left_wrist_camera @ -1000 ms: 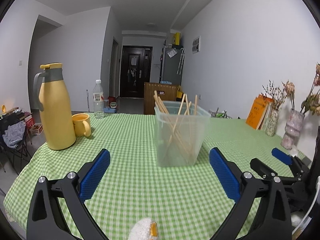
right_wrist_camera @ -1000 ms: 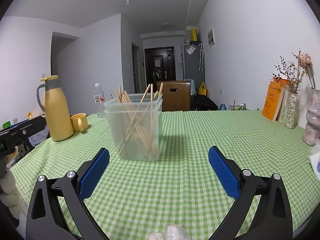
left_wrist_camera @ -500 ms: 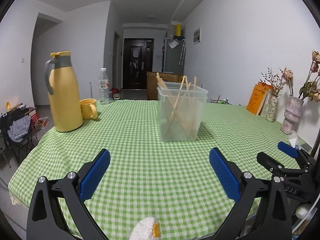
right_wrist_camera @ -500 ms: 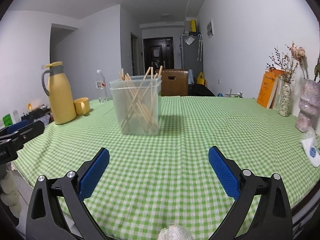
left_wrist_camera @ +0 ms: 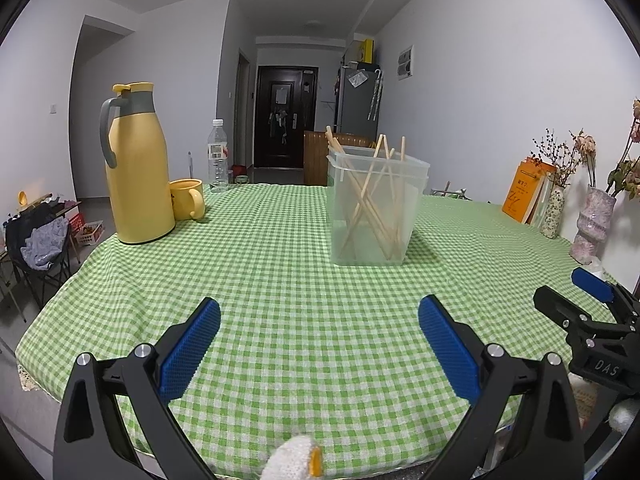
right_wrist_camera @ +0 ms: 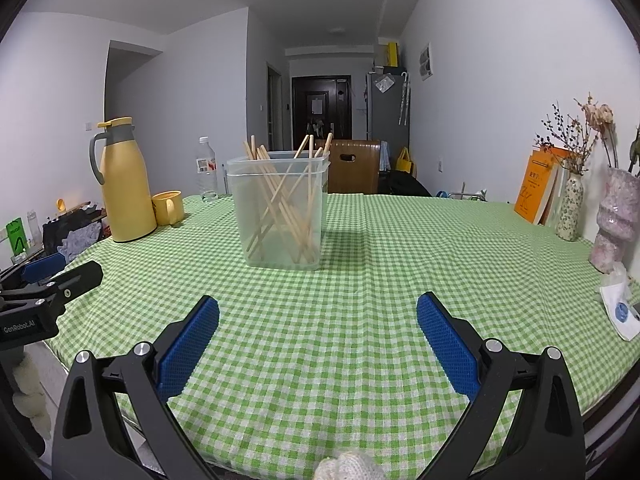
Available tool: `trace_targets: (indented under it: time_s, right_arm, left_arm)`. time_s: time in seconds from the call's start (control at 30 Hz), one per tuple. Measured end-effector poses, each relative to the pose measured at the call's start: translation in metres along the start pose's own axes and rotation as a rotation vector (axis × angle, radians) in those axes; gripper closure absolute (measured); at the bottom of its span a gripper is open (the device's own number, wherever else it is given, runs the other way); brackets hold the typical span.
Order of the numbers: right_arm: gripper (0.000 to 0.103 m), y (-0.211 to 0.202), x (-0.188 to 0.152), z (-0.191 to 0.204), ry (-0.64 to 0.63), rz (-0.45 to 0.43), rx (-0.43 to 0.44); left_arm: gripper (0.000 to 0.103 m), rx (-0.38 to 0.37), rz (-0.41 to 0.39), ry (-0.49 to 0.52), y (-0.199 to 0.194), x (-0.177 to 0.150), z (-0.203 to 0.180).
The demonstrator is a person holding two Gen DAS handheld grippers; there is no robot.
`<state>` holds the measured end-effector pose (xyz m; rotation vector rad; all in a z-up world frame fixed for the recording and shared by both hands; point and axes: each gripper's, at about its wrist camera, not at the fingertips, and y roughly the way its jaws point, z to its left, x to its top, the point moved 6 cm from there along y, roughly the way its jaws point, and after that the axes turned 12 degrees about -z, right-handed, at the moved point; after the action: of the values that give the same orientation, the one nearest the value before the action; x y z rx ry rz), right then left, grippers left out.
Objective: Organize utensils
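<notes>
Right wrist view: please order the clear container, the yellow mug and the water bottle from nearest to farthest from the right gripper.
From the right gripper:
1. Clear container, ahead, slightly left.
2. Yellow mug, farther left, beside the jug.
3. Water bottle, at the table's far edge.

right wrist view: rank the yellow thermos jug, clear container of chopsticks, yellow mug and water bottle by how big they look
1. clear container and yellow thermos jug: alike, and the container stands nearer, so unranked
2. water bottle
3. yellow mug

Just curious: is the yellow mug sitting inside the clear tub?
No, the yellow mug stands on the tablecloth beside the yellow jug, apart from the clear tub.
</notes>
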<state>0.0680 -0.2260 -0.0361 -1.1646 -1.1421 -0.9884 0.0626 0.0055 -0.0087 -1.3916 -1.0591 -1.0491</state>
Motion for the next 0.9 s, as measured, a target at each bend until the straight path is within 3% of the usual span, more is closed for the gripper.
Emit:
trace_targets:
  time_s: [0.9]
  right_arm:
    - [0.008,-0.0021,0.0005,0.0011,-0.007,-0.002,0.004]
  left_arm:
    - [0.006,0.001,0.023,-0.008,0.0043,-0.0055,-0.0022]
